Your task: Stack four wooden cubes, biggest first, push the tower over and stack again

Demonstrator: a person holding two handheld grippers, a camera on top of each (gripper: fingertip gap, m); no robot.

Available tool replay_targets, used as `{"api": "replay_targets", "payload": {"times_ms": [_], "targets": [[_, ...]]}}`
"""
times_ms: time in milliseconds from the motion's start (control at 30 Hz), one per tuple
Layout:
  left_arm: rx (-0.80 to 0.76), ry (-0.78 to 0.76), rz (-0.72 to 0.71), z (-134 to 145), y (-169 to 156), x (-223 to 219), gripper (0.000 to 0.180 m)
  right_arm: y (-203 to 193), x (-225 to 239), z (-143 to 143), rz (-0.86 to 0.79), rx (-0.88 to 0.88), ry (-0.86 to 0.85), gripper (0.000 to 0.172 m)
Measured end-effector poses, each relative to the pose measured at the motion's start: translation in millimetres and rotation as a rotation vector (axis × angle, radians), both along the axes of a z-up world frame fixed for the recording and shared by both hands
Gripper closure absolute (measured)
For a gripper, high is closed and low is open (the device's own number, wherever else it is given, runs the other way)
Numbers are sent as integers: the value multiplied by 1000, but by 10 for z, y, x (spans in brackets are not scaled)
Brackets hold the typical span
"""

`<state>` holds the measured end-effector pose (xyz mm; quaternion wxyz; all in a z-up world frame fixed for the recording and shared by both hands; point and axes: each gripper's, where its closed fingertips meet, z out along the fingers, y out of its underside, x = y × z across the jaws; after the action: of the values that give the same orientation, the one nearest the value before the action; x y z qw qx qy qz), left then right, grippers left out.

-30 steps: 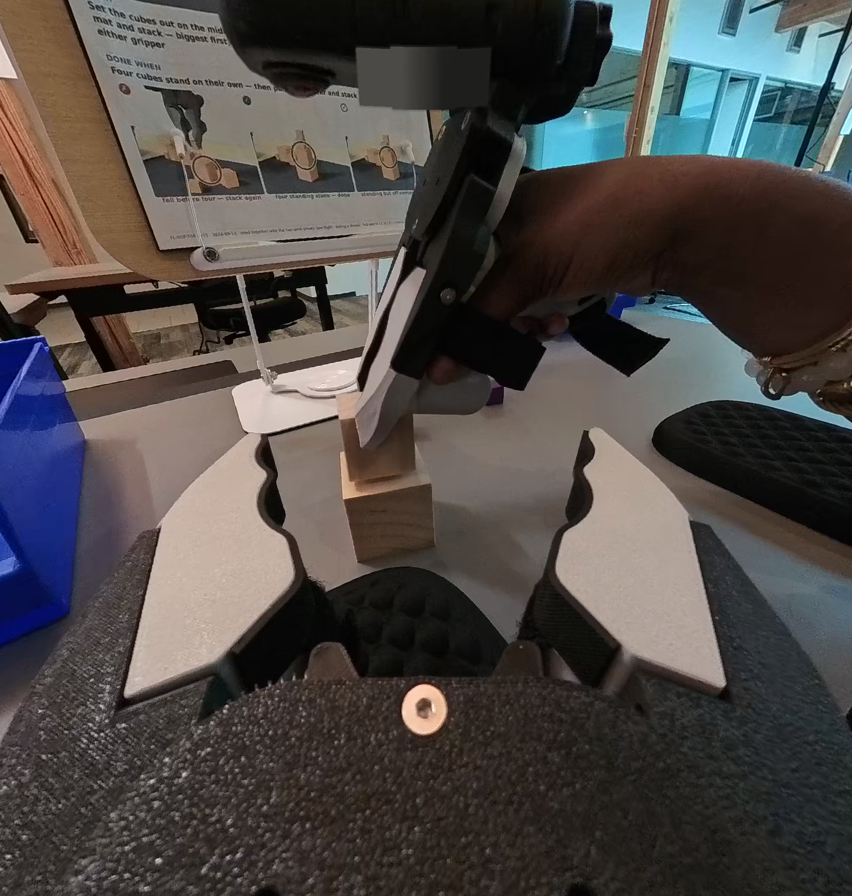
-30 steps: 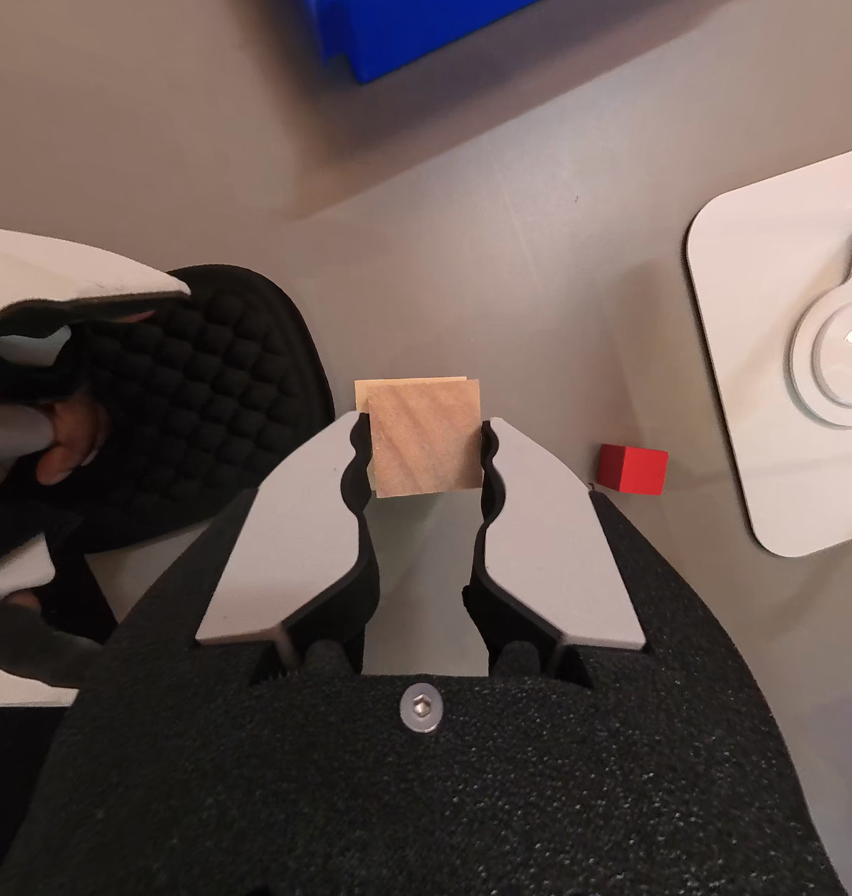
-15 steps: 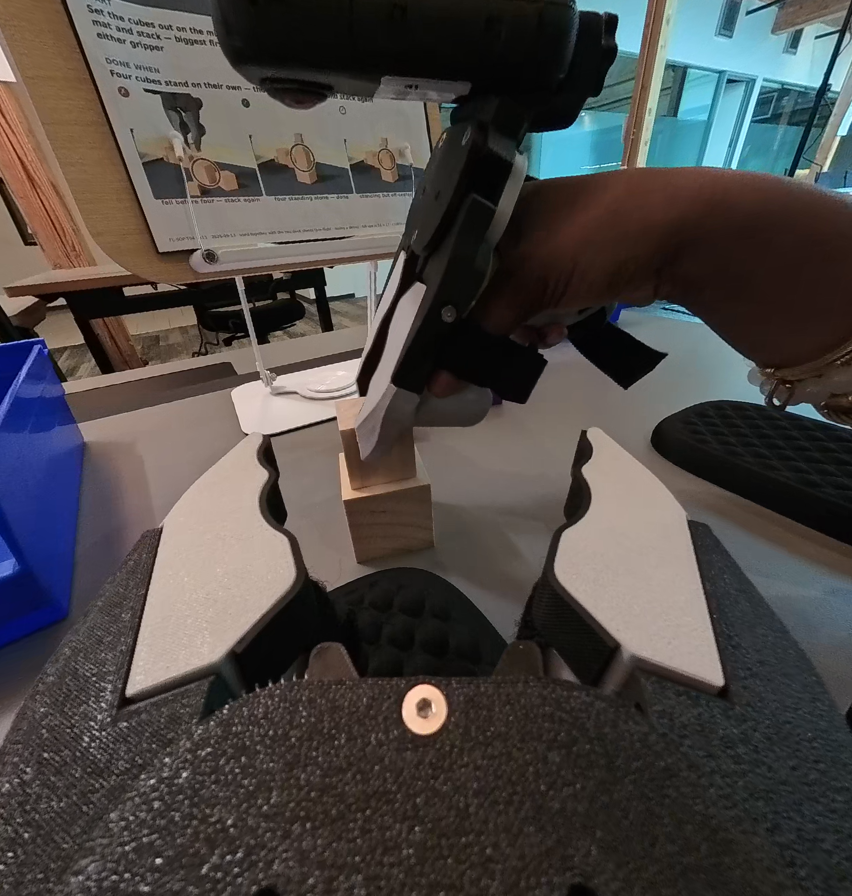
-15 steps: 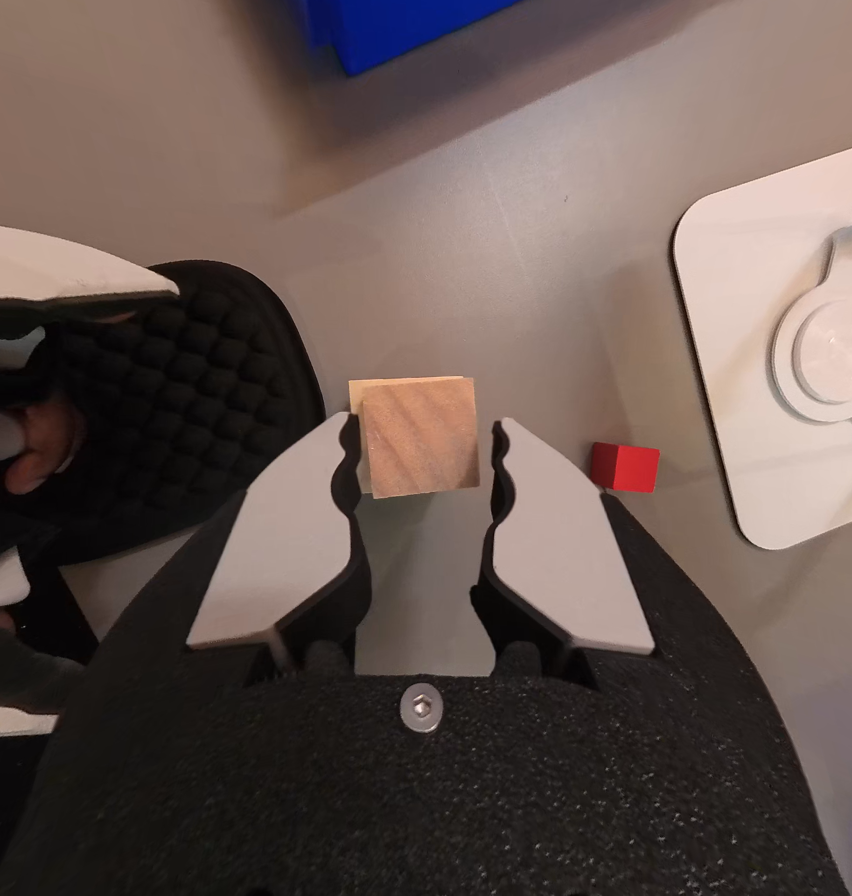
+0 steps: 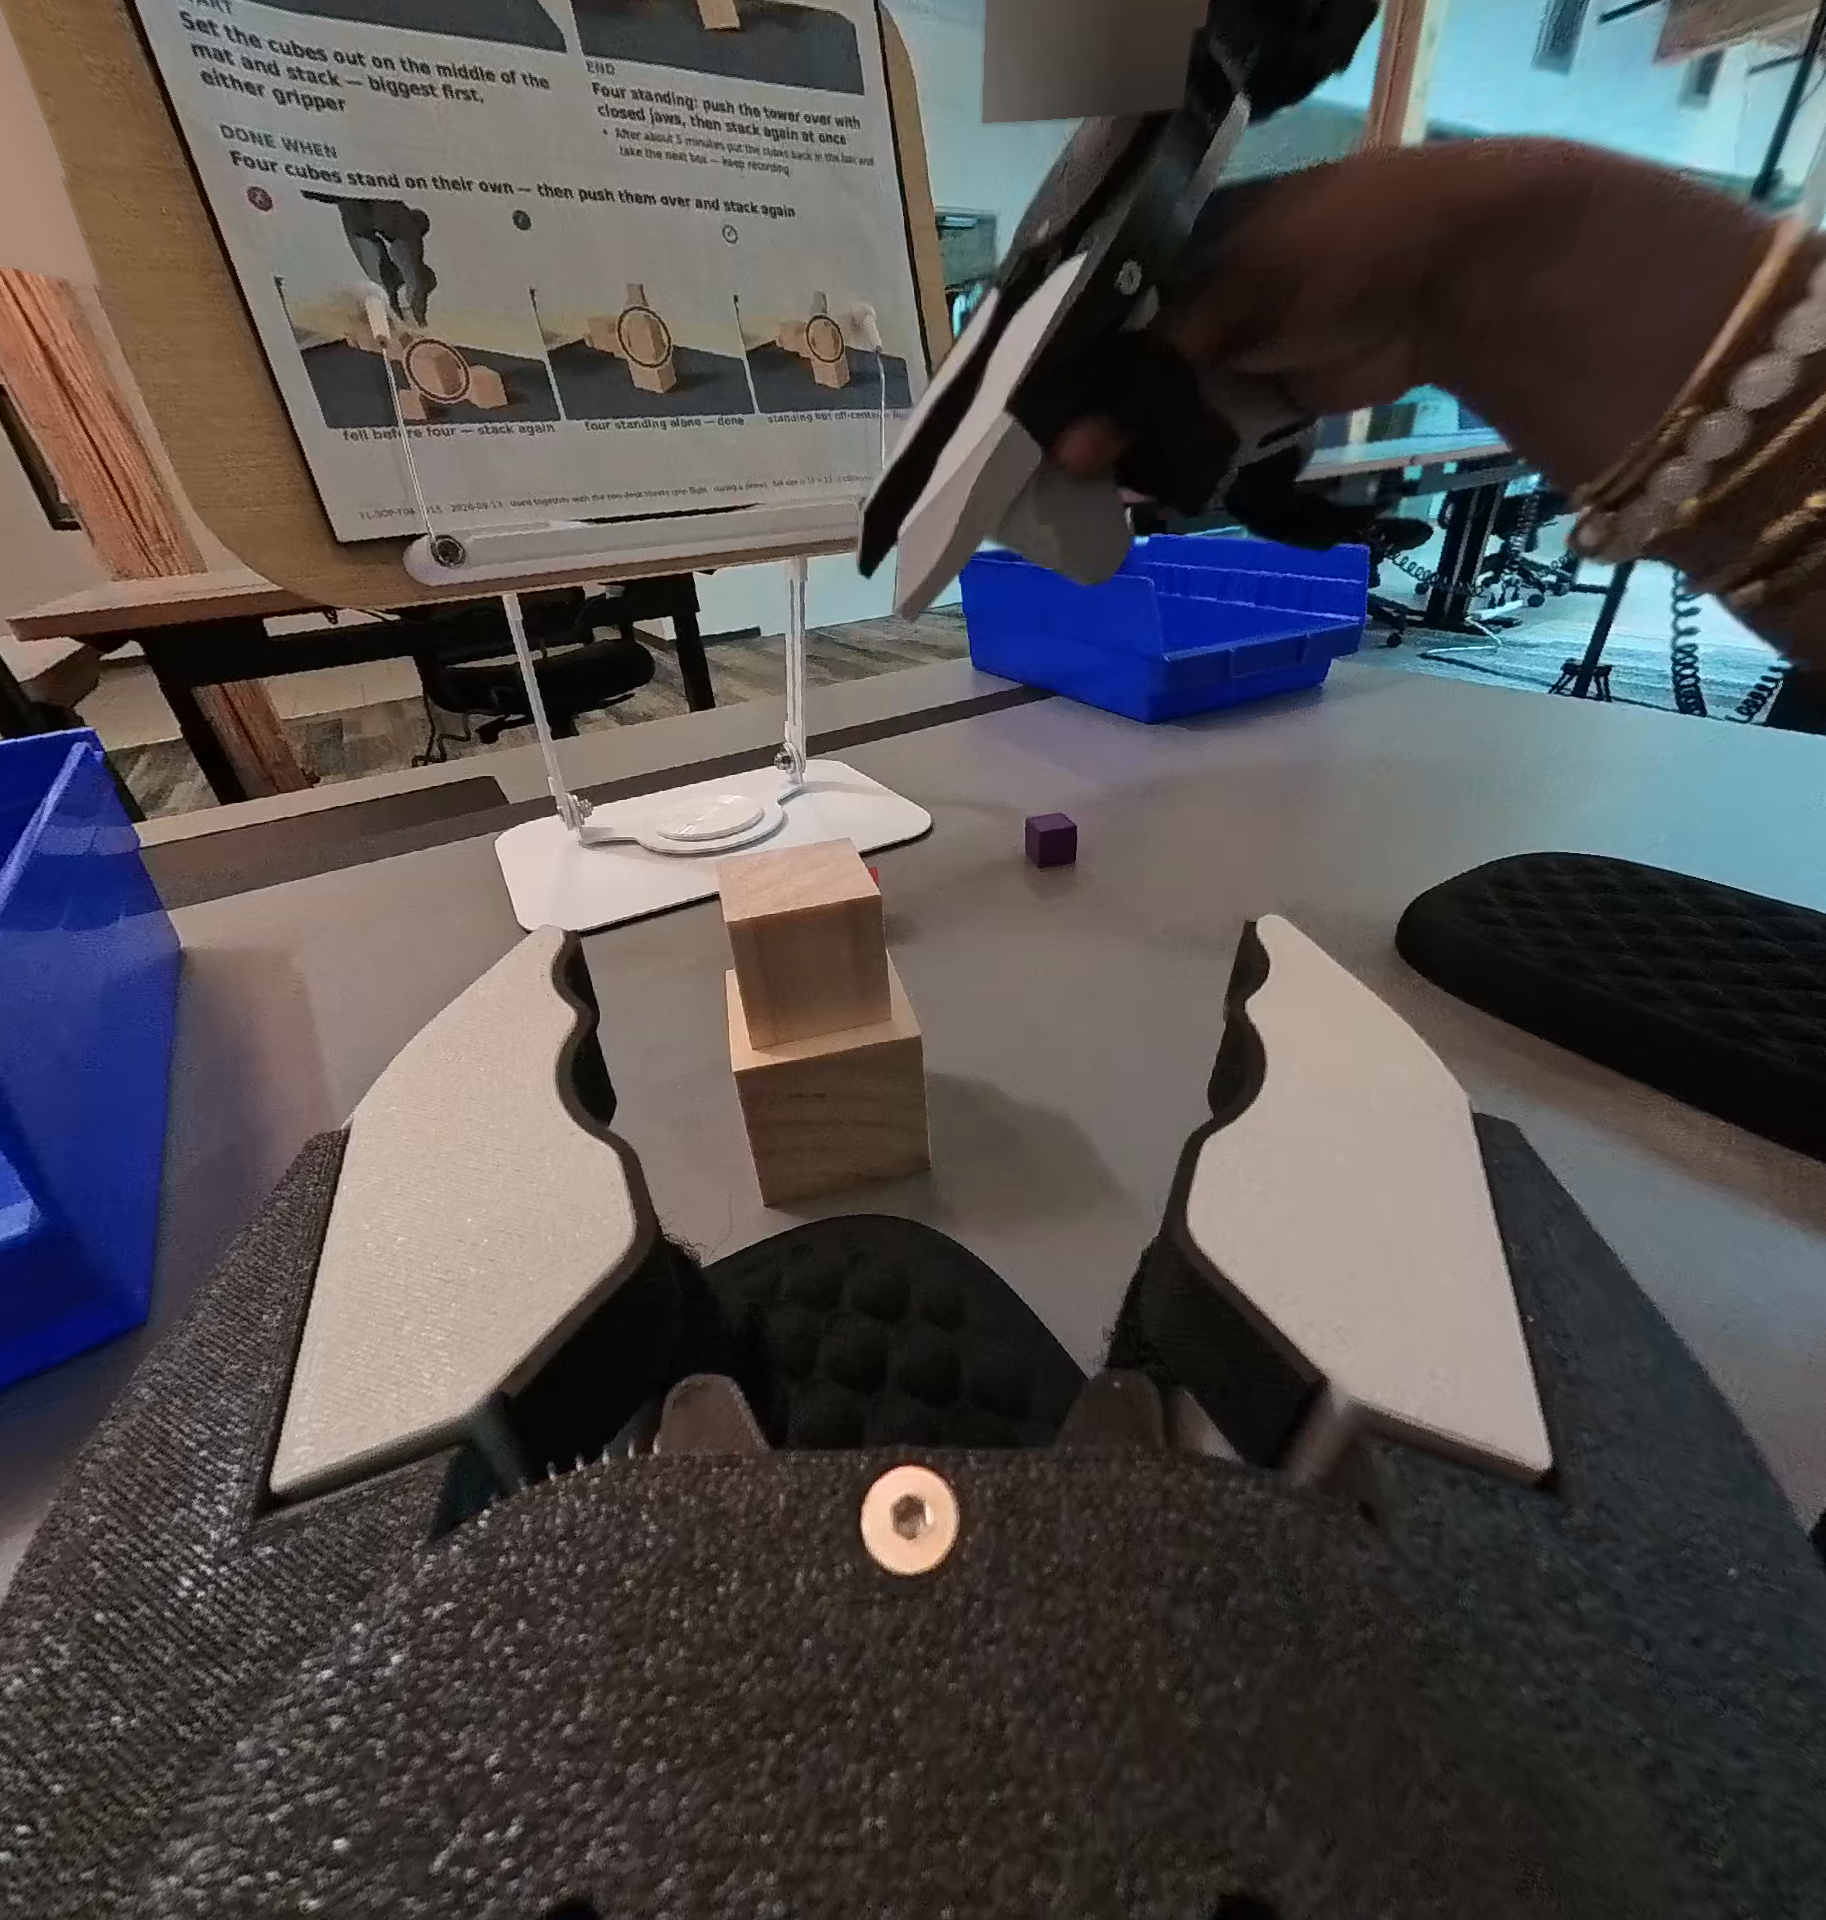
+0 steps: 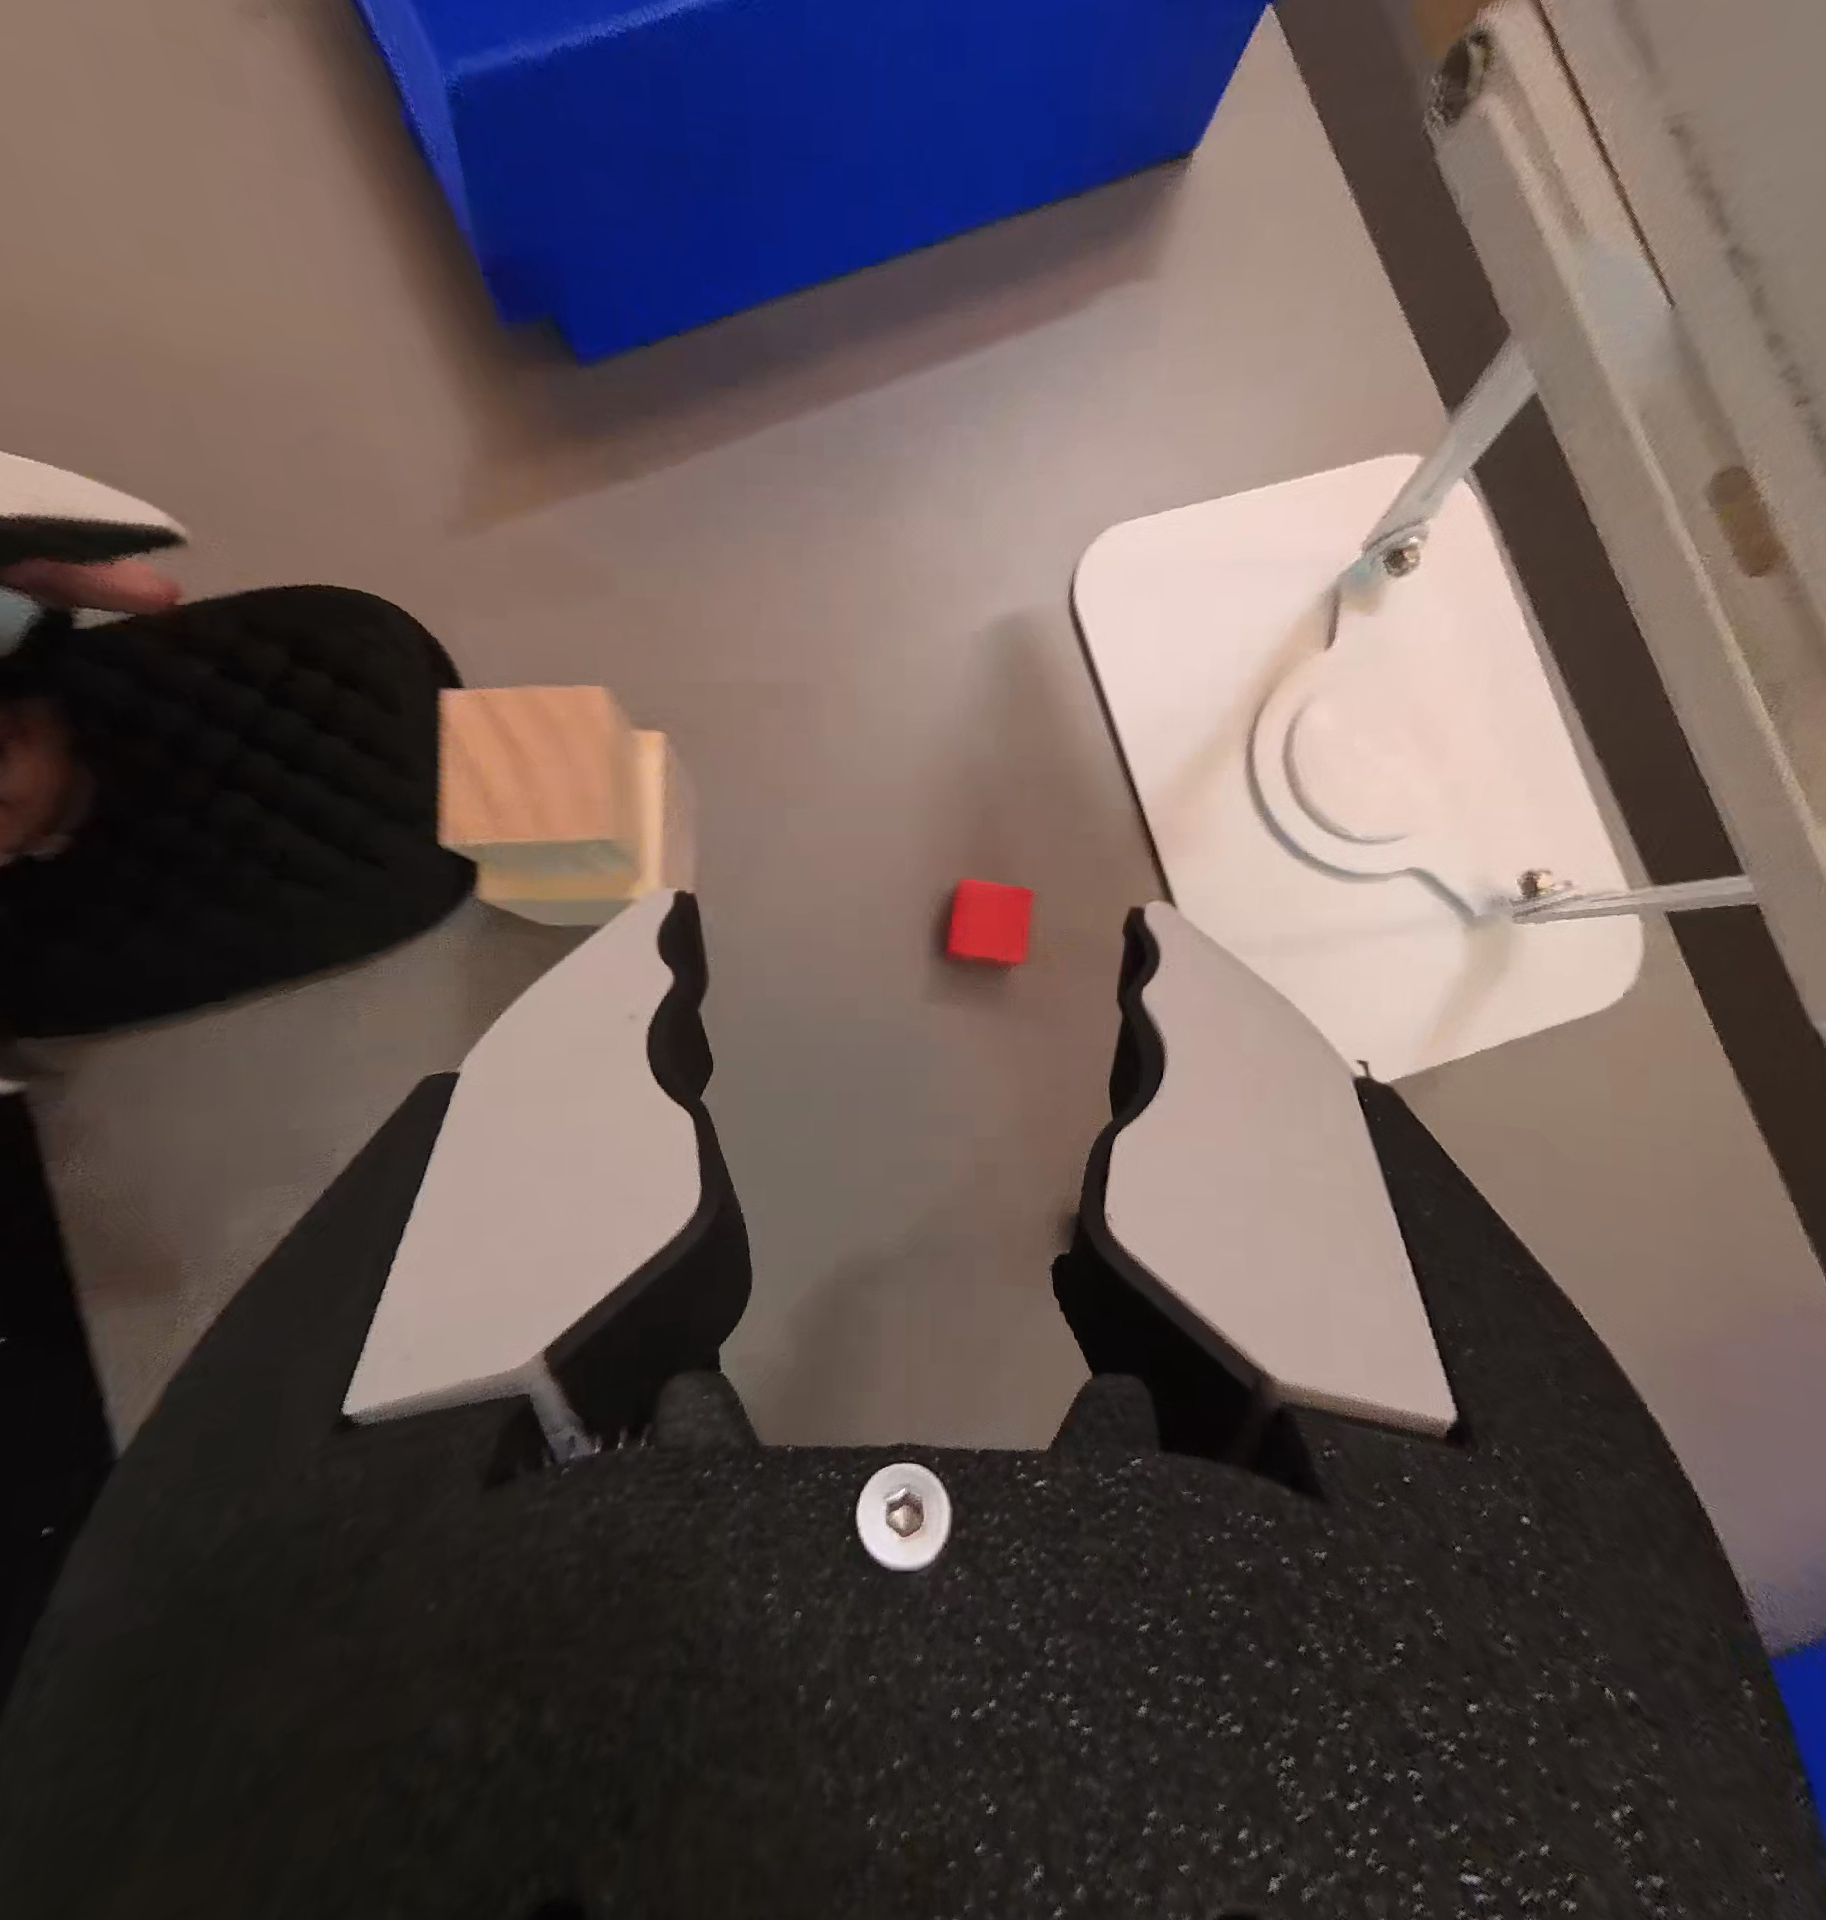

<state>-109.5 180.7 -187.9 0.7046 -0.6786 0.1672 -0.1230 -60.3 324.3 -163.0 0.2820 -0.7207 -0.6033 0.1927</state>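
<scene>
A small wooden cube (image 5: 803, 940) stands on a larger wooden cube (image 5: 831, 1107) on the grey table. The stack also shows in the right wrist view (image 6: 535, 774), left of my right gripper. My left gripper (image 5: 909, 966) is open and empty, low over the table, with the stack standing free just ahead between its fingers. My right gripper (image 6: 909, 925) is open and empty, raised above the table and looking down on a small red cube (image 6: 987, 922) that lies below, between its fingertips. It also shows in the left wrist view (image 5: 950, 499), high above the stack. A small purple cube (image 5: 1050, 838) lies farther back.
A white stand base (image 5: 722, 831) holds an instruction sheet (image 5: 535, 239) behind the stack. Blue bins stand at the left (image 5: 47, 1039) and at the back right (image 5: 1158, 634). A black padded mat (image 5: 1657, 977) lies at the right; another lies under my left gripper (image 6: 244, 790).
My right gripper opened and let go of the small wooden cube, leaving it on the larger one. It then rose and moved right, over the red cube. My left gripper stayed put.
</scene>
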Motion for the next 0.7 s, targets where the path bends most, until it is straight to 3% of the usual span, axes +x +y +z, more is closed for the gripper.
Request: {"api": "replay_targets", "payload": {"times_ms": [200, 367, 500, 700], "targets": [[-1, 1, 1, -2, 2, 0, 67, 322, 15, -610, -67, -144, -40, 107], [1, -14, -4, 7, -4, -12, 67, 414, -77, -1032, -32, -115, -79, 109], [6, -20, -7, 15, -11, -13, 67, 467, -73, -1194, -17, -70, -104, 113], [5, -24, -8, 16, -12, -15, 67, 434, -106, -1238, -5, -42, -96, 134]]}}
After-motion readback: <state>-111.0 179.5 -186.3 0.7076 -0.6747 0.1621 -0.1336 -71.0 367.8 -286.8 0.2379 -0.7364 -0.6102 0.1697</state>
